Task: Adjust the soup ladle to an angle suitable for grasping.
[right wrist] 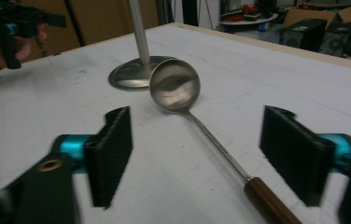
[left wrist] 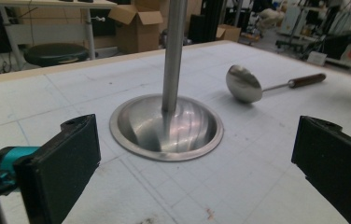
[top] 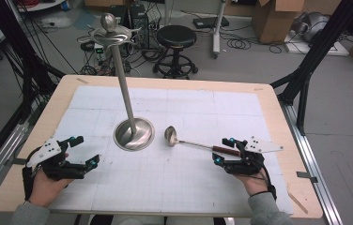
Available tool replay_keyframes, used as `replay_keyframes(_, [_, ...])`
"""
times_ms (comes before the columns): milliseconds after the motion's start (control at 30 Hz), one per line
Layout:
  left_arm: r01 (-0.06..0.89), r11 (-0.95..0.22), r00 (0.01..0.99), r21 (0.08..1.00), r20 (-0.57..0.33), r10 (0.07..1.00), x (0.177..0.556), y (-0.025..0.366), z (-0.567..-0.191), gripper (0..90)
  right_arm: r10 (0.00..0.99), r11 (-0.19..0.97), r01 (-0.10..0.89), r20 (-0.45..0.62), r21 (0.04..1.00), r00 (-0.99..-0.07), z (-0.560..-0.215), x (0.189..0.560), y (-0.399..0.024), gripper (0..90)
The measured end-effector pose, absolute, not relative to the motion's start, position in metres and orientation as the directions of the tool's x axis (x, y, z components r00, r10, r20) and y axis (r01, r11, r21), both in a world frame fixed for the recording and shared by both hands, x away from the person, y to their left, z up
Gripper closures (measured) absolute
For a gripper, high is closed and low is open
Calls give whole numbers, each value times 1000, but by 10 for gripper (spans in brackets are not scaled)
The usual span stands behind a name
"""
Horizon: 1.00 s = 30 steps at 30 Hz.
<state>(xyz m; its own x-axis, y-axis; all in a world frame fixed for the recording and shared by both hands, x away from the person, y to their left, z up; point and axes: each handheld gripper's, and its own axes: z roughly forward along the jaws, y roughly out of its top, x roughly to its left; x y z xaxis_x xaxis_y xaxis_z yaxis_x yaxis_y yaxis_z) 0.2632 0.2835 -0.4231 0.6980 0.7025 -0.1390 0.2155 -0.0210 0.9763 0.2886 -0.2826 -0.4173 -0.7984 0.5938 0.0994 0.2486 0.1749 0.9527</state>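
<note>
On the white gridded mat (top: 174,183) that covers the table, a steel ladle (top: 198,143) lies on its side, its bowl toward the middle of the mat and its brown wooden handle pointing out to the person's right. Just beside the bowl stands a tall steel utensil stand (top: 124,84), a thin pole rising from a dished round base, with hooks and a knob at the top.

The right gripper (top: 225,151) sits low at the handle end of the ladle. In the right gripper view its two black jaws stand well apart with the brown handle (right wrist: 269,200) running between them, and neither pad touches it, so nothing is held yet. The left gripper (top: 86,151) rests apart on the left side of the mat, facing the base of the stand; its jaws are wide open too and have nothing between them.

I judge this to be the approach before the pick-up (most likely the ladle is meant for one of the hooks up on the stand). The next move calls for closing the right jaws squarely on the wooden part, not the thin wire shaft, which would twist in the pads. The heavy bowl will swing once lifted, so a firm grip close to the handle's middle would help
</note>
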Motion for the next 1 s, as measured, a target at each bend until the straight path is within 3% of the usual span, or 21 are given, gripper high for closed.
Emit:
replay_keyframes(33, [226,15,688,974,-171,705,264,286,-422,17,593,212,234,65,949,-803,-416,285,-281,496])
replay_keyframes(67, [226,15,688,974,-171,705,264,286,-422,17,592,220,232,59,948,-803,-416,284,-280,551])
replay_keyframes(100, [229,17,685,973,-174,707,264,287,-422,17,592,220,232,59,948,-803,-416,284,-280,551])
replay_keyframes(200, [229,10,688,973,-169,705,262,288,-424,18,610,245,249,51,937,-791,-415,283,-277,779])
replay_keyframes(333, [228,-3,686,974,-159,710,263,289,-425,17,656,274,298,49,914,-753,-418,293,-274,897])
replay_keyframes(500, [243,-17,672,970,-155,724,262,292,-427,17,662,289,349,77,892,-745,-424,308,-273,900])
replay_keyframes(1000, [233,-54,659,971,-117,743,256,295,-430,17,628,408,355,23,841,-778,-430,341,-238,900])
